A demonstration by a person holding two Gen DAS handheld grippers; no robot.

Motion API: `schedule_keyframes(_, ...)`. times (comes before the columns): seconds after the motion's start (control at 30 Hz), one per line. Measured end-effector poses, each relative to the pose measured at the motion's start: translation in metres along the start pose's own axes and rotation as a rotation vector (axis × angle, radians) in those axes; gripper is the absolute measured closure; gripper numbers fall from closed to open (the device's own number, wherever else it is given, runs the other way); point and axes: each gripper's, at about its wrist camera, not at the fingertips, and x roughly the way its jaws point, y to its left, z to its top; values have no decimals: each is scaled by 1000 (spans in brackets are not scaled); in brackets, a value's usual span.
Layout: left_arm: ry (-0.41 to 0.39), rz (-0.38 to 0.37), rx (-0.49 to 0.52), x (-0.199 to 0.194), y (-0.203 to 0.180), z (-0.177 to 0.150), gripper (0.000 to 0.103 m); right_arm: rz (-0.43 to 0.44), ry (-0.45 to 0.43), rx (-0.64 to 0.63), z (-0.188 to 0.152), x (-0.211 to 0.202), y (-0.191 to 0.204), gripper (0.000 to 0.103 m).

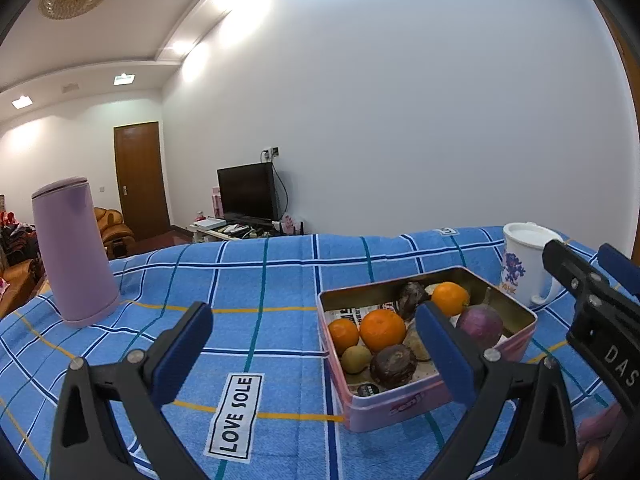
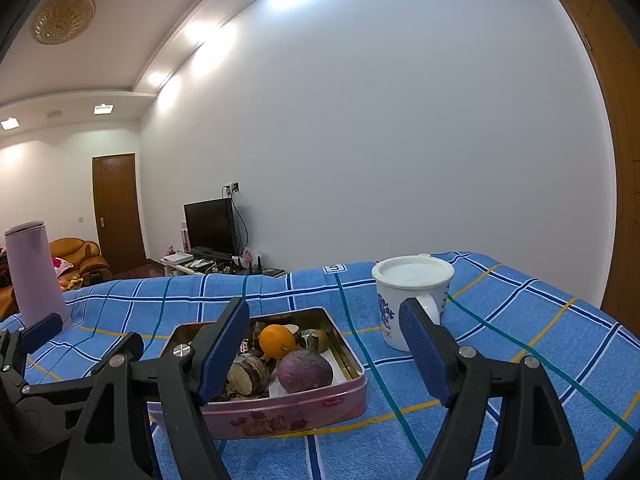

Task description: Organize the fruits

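Note:
A pink rectangular tin [image 1: 404,404] sits on the blue checked cloth and holds oranges [image 1: 382,330], a purple round fruit [image 1: 479,325], dark passion fruits [image 1: 393,365] and a small green-brown fruit [image 1: 356,359]. My left gripper [image 1: 316,352] is open and empty, above the cloth just left of the tin. The tin [image 2: 288,414] shows in the right wrist view with an orange [image 2: 277,341] and the purple fruit [image 2: 305,371]. My right gripper [image 2: 324,354] is open and empty, hovering over the tin's near right side.
A lilac kettle [image 1: 74,256] stands at the far left of the cloth. A white mug with blue print [image 2: 408,298] stands right of the tin. The right gripper's body [image 1: 600,316] reaches in at the right edge of the left wrist view. A "LOVE SOLE" label [image 1: 236,416] lies on the cloth.

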Motion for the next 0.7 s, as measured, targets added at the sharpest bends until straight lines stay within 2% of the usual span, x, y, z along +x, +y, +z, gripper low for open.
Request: schedule_keyframes(0.7, 11, 16, -4, 1, 3, -1, 0, 1, 6, -6, 0, 0, -1, 24)
